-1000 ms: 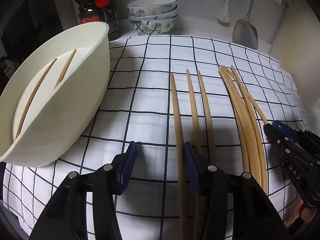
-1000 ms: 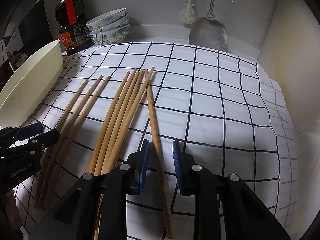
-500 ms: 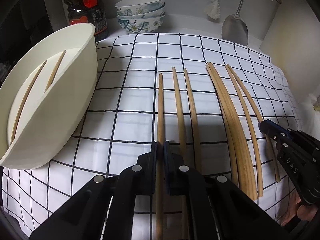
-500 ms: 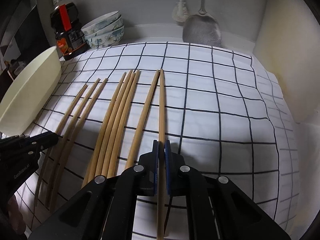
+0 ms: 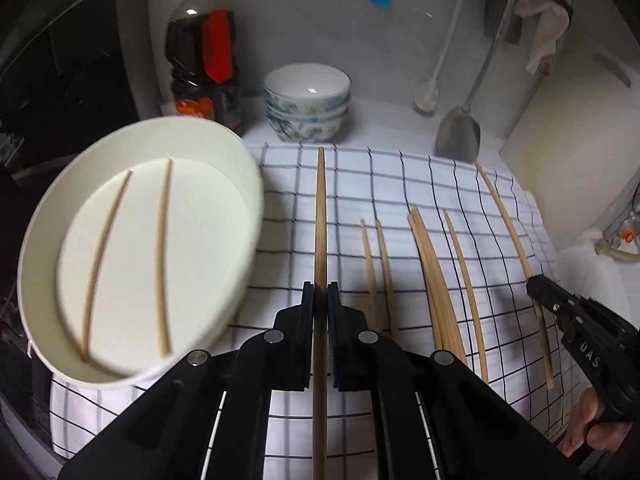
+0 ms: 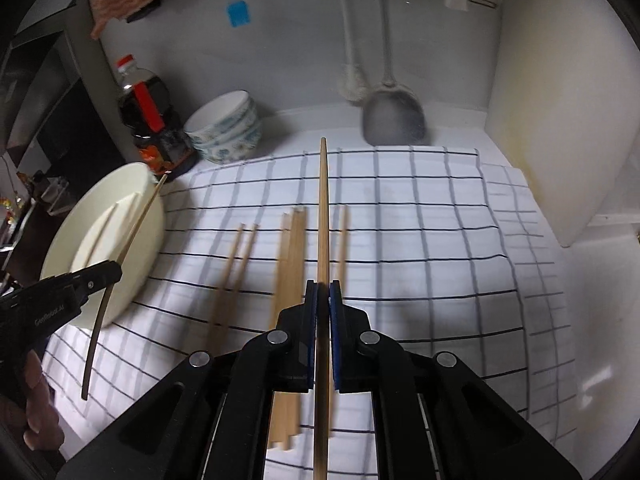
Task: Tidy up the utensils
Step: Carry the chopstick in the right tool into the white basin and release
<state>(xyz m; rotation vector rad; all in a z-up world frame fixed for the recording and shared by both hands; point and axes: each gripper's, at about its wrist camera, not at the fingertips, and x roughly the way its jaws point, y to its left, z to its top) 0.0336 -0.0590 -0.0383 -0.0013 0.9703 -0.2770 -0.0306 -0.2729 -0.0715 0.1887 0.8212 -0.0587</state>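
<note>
left hand-held gripper (image 5: 321, 300) is clamped on a single chopstick (image 5: 320, 220), its blue pads pressed flat to either side of the wood. that held stick is off the checked cloth (image 5: 352, 184) and points away toward the stacked bowls (image 5: 307, 100), just beside the rim of the cream oval tray (image 5: 248, 216). two chopsticks in the tray (image 5: 132, 248) lie lengthwise, apart from each other.

right hand-held gripper (image 6: 323, 300) is likewise squeezed tight on its own chopstick (image 6: 323, 216), which is raised above the cloth and aimed at the metal spatula (image 6: 394, 120) leaning on the back wall. from the left wrist view the right gripper shows at the right edge with a thumb under it; from the right wrist view the left gripper (image 6: 108, 272) shows at the left edge, its stick reaching to the tray rim (image 6: 156, 208).

loose chopsticks on the cloth (image 5: 434, 272) lie roughly parallel: a pair near the middle, a tight bundle beside them, and a single one further right. a dark sauce bottle (image 5: 204, 56) with a red label stands behind the tray, next to the bowls, and a white brush (image 5: 428, 96) hangs near the spatula. the right wrist view is blurred over the cloth.
</note>
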